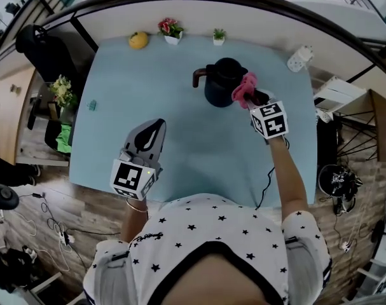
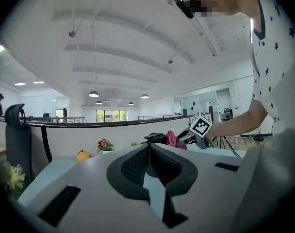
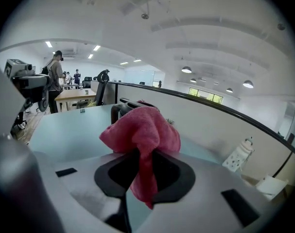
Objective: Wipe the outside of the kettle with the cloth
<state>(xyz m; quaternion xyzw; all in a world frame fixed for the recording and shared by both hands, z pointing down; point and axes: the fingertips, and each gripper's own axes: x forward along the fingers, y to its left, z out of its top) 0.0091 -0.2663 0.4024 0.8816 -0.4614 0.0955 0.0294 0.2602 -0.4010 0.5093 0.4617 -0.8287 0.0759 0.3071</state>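
The right gripper [image 1: 251, 96] is clamped on the bunched pink cloth [image 1: 244, 88], which seems to press against the black kettle [image 1: 219, 84] just ahead of its jaws. The left gripper [image 1: 156, 126], jaws together and empty, hangs well apart from both over the blue table [image 1: 110, 107].

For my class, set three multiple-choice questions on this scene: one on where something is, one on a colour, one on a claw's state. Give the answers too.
1. Where does the kettle stand?
A on the blue table
B on the floor
C on a chair

2. What colour is the cloth?
A green
B pink
C white

3. What is the left claw doing?
A gripping the kettle
B gripping the cloth
C shut on nothing

Answers:
1 A: the head view shows it on the tabletop.
2 B: it looks pink in every view.
3 C: its jaws meet with nothing between them, while the right claw holds the cloth.
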